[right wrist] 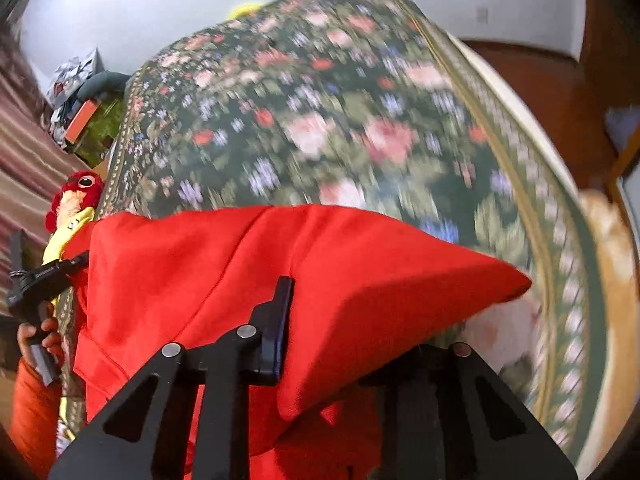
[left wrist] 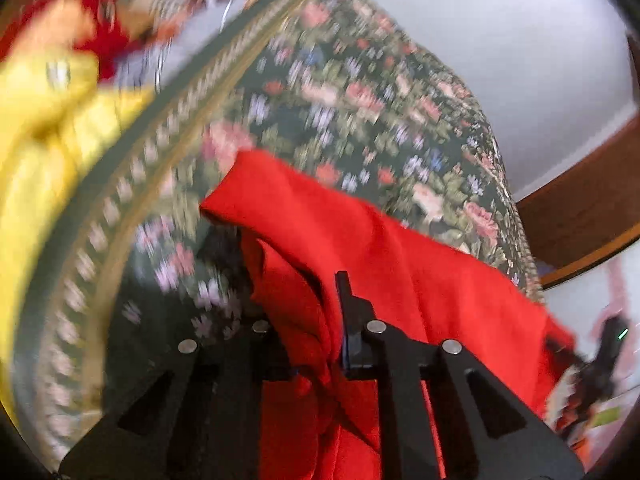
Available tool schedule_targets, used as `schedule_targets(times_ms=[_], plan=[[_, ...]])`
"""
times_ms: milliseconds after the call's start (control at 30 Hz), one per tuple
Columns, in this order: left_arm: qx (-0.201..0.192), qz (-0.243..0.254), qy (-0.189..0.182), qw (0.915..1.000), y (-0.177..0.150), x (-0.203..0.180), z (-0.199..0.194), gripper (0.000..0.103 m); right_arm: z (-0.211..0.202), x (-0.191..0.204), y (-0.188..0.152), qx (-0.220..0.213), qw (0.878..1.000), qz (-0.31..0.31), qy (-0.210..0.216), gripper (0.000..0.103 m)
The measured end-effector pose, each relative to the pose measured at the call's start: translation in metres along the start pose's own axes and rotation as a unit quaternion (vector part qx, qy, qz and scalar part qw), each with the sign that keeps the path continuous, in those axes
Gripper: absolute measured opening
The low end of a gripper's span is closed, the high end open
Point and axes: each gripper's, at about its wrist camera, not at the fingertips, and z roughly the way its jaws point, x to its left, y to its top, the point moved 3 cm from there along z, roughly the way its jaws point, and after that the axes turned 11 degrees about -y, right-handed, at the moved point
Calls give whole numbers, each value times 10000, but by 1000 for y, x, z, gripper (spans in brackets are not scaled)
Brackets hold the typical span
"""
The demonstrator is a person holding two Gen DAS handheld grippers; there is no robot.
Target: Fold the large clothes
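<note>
Red cloth is filling the near part of both wrist views: a large red garment [right wrist: 240,264] is lying on the floral bedcover [right wrist: 320,112], with a yellow cloth [left wrist: 44,128] and a red plush toy [right wrist: 74,196] sitting off at the bed's left side. Going from left to right, the left gripper [left wrist: 320,320] is pinching a bunched edge of the garment, its fingers drawn narrow with red fabric gathered between them; in the right wrist view it is showing at the far left, gripped by a hand [right wrist: 38,336] in an orange sleeve. The right gripper [right wrist: 320,320] is likewise closing narrowly on the cloth, though its right finger is hiding under a raised fold. Judging from this, the fold is only starting: both edges are gripped, yet nothing is looking squared or stacked, and the garment is sitting rumpled. Its long axis is appearing to run across the bed from one gripper to the other, a corner pointing right toward the bordered edge.
</note>
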Motion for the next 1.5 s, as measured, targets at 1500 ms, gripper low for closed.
schedule_targets(times_ms=[1500], plan=[[88,881,1458,9853,59,6,32,42,26,14,69,-298,9956,-371,-813,38]])
